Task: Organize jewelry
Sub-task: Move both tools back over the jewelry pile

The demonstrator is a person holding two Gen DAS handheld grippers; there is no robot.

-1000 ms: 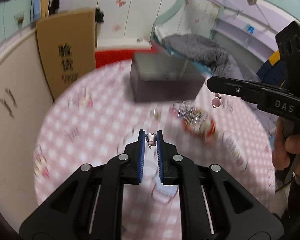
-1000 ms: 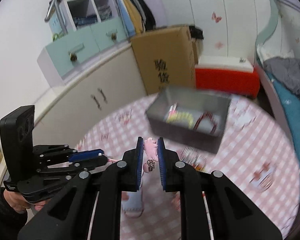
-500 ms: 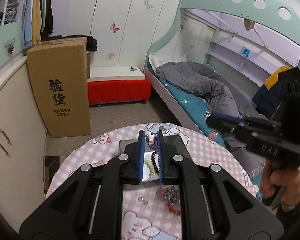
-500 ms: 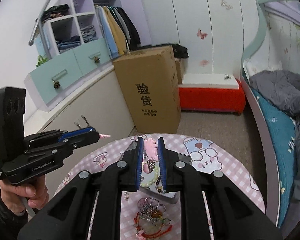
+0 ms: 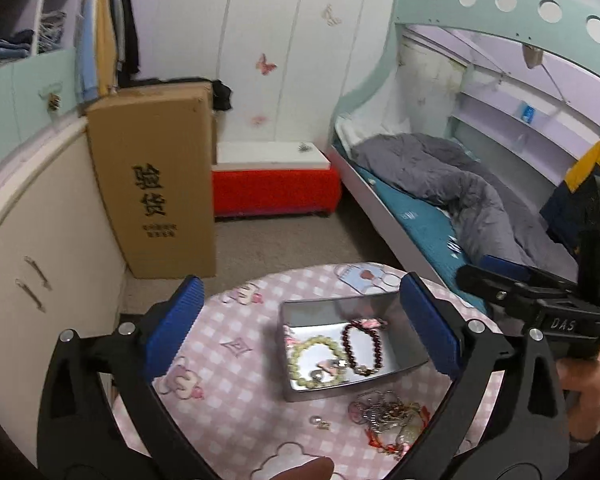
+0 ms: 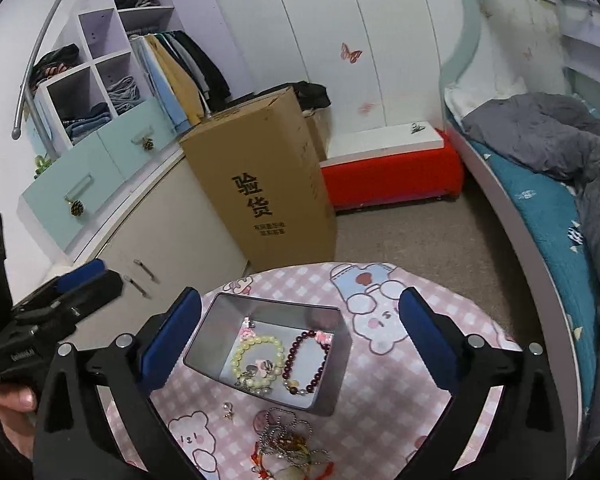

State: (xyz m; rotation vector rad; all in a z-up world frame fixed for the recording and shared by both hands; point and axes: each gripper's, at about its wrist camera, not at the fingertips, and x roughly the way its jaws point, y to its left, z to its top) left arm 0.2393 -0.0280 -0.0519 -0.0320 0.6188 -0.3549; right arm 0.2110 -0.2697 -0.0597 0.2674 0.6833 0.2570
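Hovering above the tin (image 6: 204, 340), the left gripper (image 5: 300, 320) and right gripper (image 6: 300, 328) stood wide, jaws just opened, nothing between them. Inside the tin lay a pale bead bracelet (image 6: 260, 356) and a dark red one (image 6: 306, 362). Just in front of the tin sat a tangle of chains (image 6: 288, 440) and a small charm (image 6: 229, 409). Probably light, limp, snag-prone; pinch one strand at the tangle's edge.
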